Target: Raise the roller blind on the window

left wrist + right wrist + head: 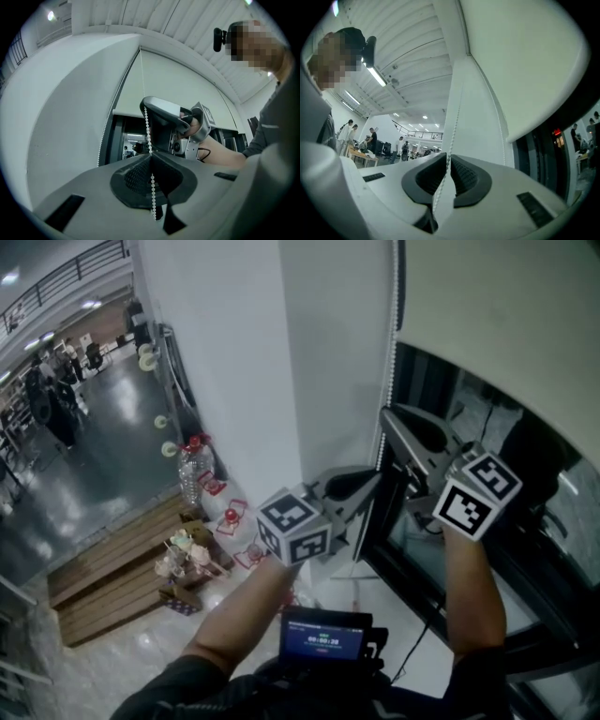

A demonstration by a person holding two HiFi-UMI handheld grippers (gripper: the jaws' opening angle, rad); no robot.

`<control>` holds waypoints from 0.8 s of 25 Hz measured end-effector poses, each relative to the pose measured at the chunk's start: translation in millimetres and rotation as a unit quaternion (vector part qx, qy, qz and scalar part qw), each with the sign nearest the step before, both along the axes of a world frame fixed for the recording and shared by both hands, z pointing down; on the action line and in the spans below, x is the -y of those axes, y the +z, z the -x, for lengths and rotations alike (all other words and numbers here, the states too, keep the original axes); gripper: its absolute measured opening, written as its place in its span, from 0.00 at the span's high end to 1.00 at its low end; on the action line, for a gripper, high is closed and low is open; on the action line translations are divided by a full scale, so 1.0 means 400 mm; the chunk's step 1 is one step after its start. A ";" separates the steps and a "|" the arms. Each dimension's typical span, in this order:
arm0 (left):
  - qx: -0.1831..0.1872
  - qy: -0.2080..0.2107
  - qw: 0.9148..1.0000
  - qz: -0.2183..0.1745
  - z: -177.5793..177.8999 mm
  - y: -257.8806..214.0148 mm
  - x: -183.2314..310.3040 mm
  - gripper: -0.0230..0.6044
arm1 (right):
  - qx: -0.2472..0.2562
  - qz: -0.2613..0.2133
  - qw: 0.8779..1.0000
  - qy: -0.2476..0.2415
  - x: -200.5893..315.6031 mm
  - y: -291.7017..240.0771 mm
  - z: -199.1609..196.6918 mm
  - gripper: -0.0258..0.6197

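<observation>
The cream roller blind (497, 296) covers the top of the dark window (525, 456). Its white bead chain (388, 352) hangs along the frame. My left gripper (375, 486) is shut on the chain; in the left gripper view the beads (146, 126) run into the closed jaws (150, 157). My right gripper (387, 415) is higher on the same chain, also seen as the gripper (146, 104) above. In the right gripper view the chain (457, 112) passes through a narrow gap between the right gripper's (448, 157) jaws, which stand slightly open. The blind's (525, 61) lower edge shows at right.
A white pillar (253, 362) stands left of the window frame (412, 512). Below left, a water bottle (191, 472) and small items sit by a wooden platform (112, 577). A device with a lit screen (325, 636) hangs at the person's chest. People stand far off at left.
</observation>
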State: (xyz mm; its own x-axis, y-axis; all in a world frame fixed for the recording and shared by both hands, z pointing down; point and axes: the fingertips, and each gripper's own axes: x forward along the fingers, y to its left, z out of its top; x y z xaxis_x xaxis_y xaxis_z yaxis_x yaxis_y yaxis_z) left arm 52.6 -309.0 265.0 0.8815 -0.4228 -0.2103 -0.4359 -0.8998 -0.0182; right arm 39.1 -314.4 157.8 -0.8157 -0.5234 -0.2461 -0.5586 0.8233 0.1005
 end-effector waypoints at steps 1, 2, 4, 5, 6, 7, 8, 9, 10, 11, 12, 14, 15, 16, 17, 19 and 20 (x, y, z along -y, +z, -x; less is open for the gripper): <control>0.001 0.000 1.000 0.000 0.001 0.000 0.001 0.96 | -0.004 0.002 1.000 -0.005 0.002 -0.002 0.003 0.92; 0.002 -0.001 1.000 0.000 0.002 0.000 0.002 0.96 | -0.008 0.006 1.000 -0.009 0.005 -0.003 0.006 0.93; 0.002 -0.003 1.000 0.001 0.003 -0.002 0.004 0.96 | -0.012 0.009 1.000 -0.013 0.008 -0.004 0.009 0.94; 0.001 -0.003 1.000 0.001 0.004 -0.004 0.004 0.96 | -0.011 0.008 1.000 -0.013 0.006 -0.003 0.010 0.94; 0.001 -0.003 1.000 0.002 0.004 -0.004 0.003 0.96 | -0.007 0.007 1.000 -0.014 0.004 -0.002 0.010 0.94; 0.001 -0.002 1.000 0.002 0.005 -0.003 0.001 0.96 | 0.001 0.007 1.000 -0.015 0.002 0.000 0.010 0.95; 0.001 0.000 1.000 0.002 0.005 0.002 -0.001 0.96 | 0.008 0.008 1.000 -0.016 0.001 0.005 0.010 0.95; 0.003 0.000 1.000 0.002 0.004 0.010 -0.001 0.96 | 0.011 0.009 1.000 -0.015 0.002 0.012 0.010 0.95; 0.007 0.001 1.000 0.002 0.002 0.021 0.000 0.96 | 0.010 0.010 1.000 -0.013 0.003 0.023 0.011 0.95; 0.010 0.002 1.000 0.006 0.000 0.033 0.001 0.96 | 0.008 0.012 1.000 -0.010 0.005 0.035 0.011 0.95; 0.010 0.004 1.000 0.012 -0.003 0.045 0.002 0.96 | 0.007 0.016 1.000 -0.006 0.005 0.047 0.010 0.95; 0.006 0.010 1.000 0.029 -0.011 0.065 -0.001 0.96 | 0.015 0.027 1.000 -0.002 0.003 0.068 0.000 0.95; 0.009 0.012 0.999 0.034 -0.016 0.078 -0.002 0.96 | 0.020 0.033 0.999 -0.001 0.003 0.080 -0.005 0.95; 0.014 0.011 0.999 0.035 -0.019 0.092 -0.001 0.96 | 0.023 0.038 0.999 0.000 0.003 0.093 -0.007 0.95; 0.020 0.009 0.999 0.036 -0.021 0.108 0.000 0.96 | 0.025 0.041 0.999 0.002 0.004 0.108 -0.008 0.95; 0.025 0.010 0.999 0.040 -0.020 0.137 0.000 0.96 | 0.024 0.046 0.999 0.006 0.003 0.137 -0.003 0.95; 0.026 0.013 0.999 0.043 -0.020 0.151 -0.003 0.96 | 0.022 0.047 0.999 0.009 0.000 0.151 0.001 0.95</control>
